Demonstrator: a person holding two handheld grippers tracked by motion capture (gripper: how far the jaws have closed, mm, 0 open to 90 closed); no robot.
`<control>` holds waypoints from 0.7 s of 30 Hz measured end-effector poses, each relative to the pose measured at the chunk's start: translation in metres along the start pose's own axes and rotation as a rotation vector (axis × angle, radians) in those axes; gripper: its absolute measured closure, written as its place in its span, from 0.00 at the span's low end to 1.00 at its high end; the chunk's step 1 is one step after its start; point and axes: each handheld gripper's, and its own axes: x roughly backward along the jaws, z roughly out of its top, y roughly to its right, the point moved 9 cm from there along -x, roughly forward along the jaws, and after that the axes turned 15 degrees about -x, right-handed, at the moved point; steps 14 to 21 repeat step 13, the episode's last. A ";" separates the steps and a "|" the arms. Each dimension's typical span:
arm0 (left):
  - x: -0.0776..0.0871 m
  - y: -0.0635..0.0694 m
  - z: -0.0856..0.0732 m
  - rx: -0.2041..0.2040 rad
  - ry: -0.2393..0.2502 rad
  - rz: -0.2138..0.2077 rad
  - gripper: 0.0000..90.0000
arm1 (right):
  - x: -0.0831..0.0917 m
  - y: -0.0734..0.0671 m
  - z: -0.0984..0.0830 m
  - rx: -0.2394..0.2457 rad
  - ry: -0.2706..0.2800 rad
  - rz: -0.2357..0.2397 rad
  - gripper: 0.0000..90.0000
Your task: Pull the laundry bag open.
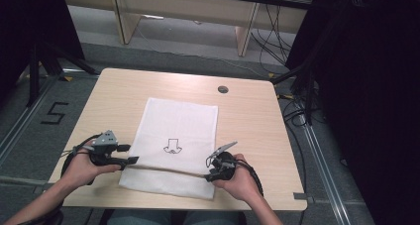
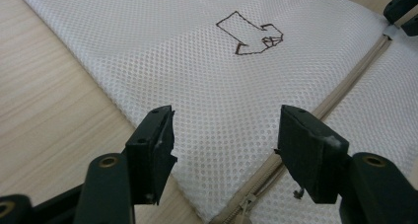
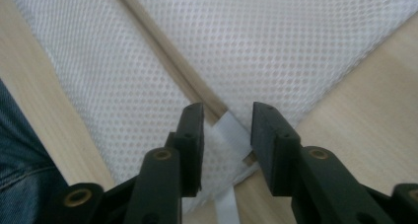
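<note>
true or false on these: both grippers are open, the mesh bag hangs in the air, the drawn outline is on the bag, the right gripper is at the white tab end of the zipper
1. Both the left gripper and right gripper are open. True.
2. The mesh bag hangs in the air. False: it lies flat on the table.
3. A dark drawn outline is on the bag. True.
4. The right gripper sits at the white tab end of the zipper. True.
5. The left gripper clamps the zipper. False: its jaws stand apart, pressing nothing.

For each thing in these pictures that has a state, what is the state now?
Mesh bag: lying flat on the table.
Zipper: looks closed, slider at the near left end.
Left gripper: open, holding nothing.
Right gripper: open, white tab between its jaws, not pressed.
</note>
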 end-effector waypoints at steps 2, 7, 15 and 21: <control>0.000 -0.003 -0.002 -0.009 0.000 0.006 0.43 | 0.000 0.002 0.004 0.000 0.033 -0.002 0.67; -0.002 -0.012 -0.007 0.031 -0.020 0.033 0.45 | 0.001 0.005 0.011 -0.024 0.090 0.021 0.61; -0.004 -0.014 -0.008 0.027 -0.031 0.028 0.45 | 0.004 0.010 0.016 -0.043 0.132 0.016 0.60; -0.004 -0.014 -0.008 0.027 -0.031 0.028 0.45 | 0.004 0.010 0.016 -0.043 0.132 0.016 0.60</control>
